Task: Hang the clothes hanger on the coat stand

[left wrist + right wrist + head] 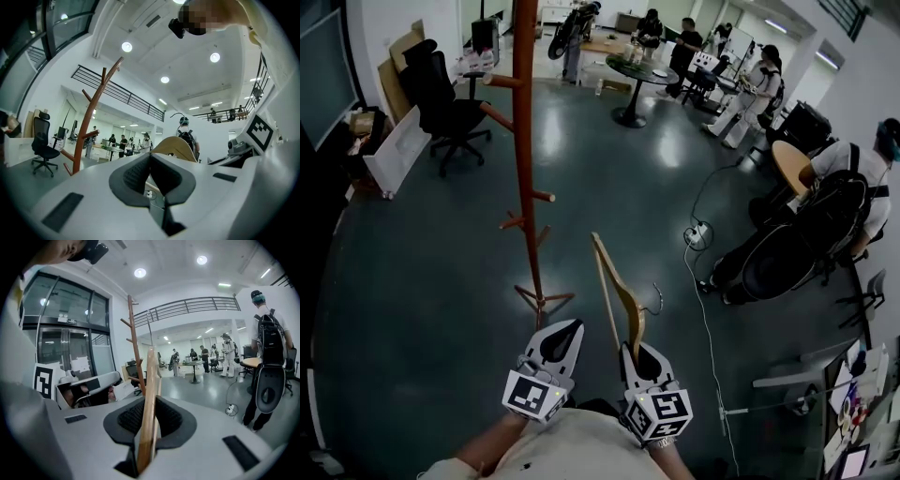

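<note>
The wooden clothes hanger point(614, 281) stands edge-on and upright in front of me, its metal hook point(657, 300) pointing right. My right gripper point(636, 352) is shut on the hanger's lower end; in the right gripper view the wood point(150, 399) runs up between the pads. My left gripper point(565, 333) sits just left of it, shut with nothing held, and the hanger point(176, 147) shows beyond its jaws. The reddish-brown coat stand point(525, 141) rises from the floor ahead and slightly left, its pegs bare. It also shows in both gripper views point(89, 126) point(136, 352).
A black office chair point(445, 103) and a leaning white board point(394, 150) stand at the left. Several people gather round a round table point(637, 70) far back. A person with a backpack point(825, 216) is at the right. A cable and power strip point(698, 232) lie on the floor.
</note>
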A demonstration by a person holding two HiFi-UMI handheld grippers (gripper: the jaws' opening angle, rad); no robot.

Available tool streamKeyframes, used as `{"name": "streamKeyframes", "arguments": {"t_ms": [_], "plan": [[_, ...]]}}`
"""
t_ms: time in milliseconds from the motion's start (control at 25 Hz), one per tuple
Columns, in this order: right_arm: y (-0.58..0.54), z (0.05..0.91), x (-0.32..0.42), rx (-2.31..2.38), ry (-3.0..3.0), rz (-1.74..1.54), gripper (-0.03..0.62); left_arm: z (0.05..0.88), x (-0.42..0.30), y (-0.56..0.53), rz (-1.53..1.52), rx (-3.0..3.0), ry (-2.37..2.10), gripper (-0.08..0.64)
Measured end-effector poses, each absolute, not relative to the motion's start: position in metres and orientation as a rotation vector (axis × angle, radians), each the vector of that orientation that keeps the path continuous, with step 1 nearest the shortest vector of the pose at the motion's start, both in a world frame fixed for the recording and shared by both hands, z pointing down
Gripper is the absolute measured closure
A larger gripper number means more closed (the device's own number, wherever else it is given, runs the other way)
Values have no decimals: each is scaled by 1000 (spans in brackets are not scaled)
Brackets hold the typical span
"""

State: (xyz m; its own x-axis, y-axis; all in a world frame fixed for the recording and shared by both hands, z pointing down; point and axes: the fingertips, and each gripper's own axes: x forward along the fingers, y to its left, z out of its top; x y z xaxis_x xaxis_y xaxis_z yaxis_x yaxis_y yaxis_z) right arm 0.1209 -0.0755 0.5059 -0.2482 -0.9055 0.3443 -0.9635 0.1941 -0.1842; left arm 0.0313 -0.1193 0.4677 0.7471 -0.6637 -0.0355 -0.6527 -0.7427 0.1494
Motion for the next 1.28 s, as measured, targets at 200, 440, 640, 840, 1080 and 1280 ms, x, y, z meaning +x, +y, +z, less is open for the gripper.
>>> {"name": "streamKeyframes", "arguments": {"t_ms": [200, 440, 640, 840, 1080, 1280], "plan": [[-114, 507, 122, 1797, -2330, 559, 525, 464, 20, -148, -100, 2808, -1153, 548], [-167, 507, 126, 1742, -2386, 556, 525, 464, 3, -170, -52, 2766, -1318, 548], [-220, 499, 132, 1619, -2457, 516, 525, 467, -4, -193, -50, 2672, -1486, 548], [-269, 486, 140, 1498, -2519, 458, 525, 460, 3, -222, -85, 2596, -1642, 548], [-337, 468, 150, 1355, -2582, 415, 525, 441, 25, -261, -185, 2512, -1803, 548], [-385, 437, 143, 1245, -2643, 306, 525, 426, 27, -281, -243, 2405, -1982, 548]]}}
